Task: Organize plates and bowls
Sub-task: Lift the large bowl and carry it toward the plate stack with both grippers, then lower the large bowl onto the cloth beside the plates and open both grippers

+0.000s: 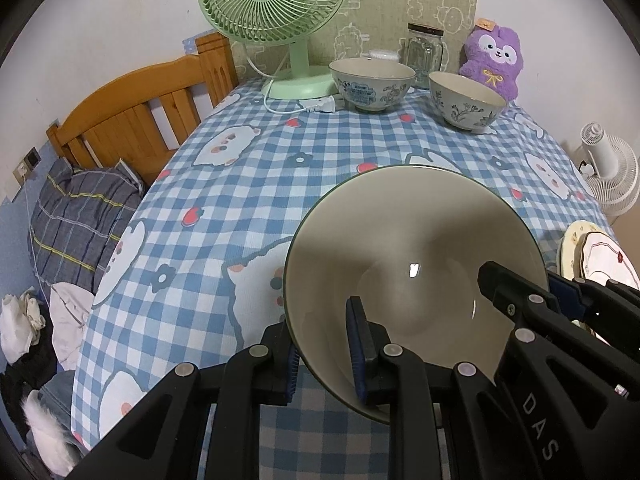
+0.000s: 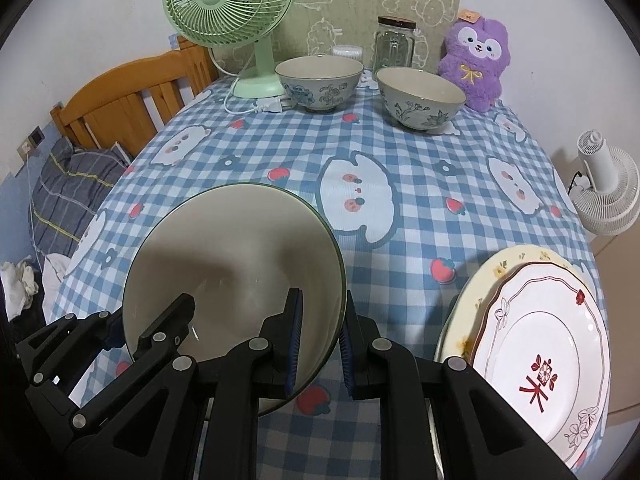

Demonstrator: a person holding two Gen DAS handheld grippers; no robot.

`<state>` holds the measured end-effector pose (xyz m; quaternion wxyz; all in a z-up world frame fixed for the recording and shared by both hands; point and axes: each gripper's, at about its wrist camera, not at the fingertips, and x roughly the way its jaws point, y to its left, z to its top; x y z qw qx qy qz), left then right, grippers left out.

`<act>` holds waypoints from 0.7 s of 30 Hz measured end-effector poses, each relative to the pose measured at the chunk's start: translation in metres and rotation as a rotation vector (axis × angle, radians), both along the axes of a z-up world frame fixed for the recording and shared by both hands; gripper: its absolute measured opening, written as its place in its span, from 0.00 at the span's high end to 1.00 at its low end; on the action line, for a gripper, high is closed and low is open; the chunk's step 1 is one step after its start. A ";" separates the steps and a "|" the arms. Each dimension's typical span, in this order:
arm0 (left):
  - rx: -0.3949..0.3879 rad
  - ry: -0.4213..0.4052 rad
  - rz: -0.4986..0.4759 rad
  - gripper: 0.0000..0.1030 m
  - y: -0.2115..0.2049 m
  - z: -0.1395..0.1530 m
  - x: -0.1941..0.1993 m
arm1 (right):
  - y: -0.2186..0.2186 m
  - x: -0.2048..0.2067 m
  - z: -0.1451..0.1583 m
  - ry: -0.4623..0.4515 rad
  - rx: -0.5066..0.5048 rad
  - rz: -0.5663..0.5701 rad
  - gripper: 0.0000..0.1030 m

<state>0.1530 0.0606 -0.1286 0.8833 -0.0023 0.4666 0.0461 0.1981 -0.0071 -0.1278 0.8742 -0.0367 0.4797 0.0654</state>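
I'm working in a home bedroom: beyond my fingers lies a checked cartoon tablecloth, with a green desk fan, a glass jar and a purple plush toy at its far edge, and a wooden bed frame with bedding off to the left

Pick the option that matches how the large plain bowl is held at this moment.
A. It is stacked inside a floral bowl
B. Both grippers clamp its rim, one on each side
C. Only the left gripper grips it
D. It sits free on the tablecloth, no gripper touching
B. The left gripper has its jaws closed over the large plain bowl at its left rim, and the right gripper pinches the opposite rim.
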 end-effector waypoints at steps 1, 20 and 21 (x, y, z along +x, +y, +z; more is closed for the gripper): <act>-0.001 -0.001 0.001 0.81 0.000 0.000 0.000 | 0.000 0.000 0.000 -0.001 0.002 0.000 0.81; 0.060 -0.077 -0.090 0.11 -0.009 0.023 -0.001 | -0.009 -0.006 0.023 -0.132 -0.015 -0.049 0.20; 0.060 -0.075 -0.092 0.11 -0.010 0.025 -0.001 | -0.010 -0.005 0.026 -0.116 -0.014 -0.052 0.20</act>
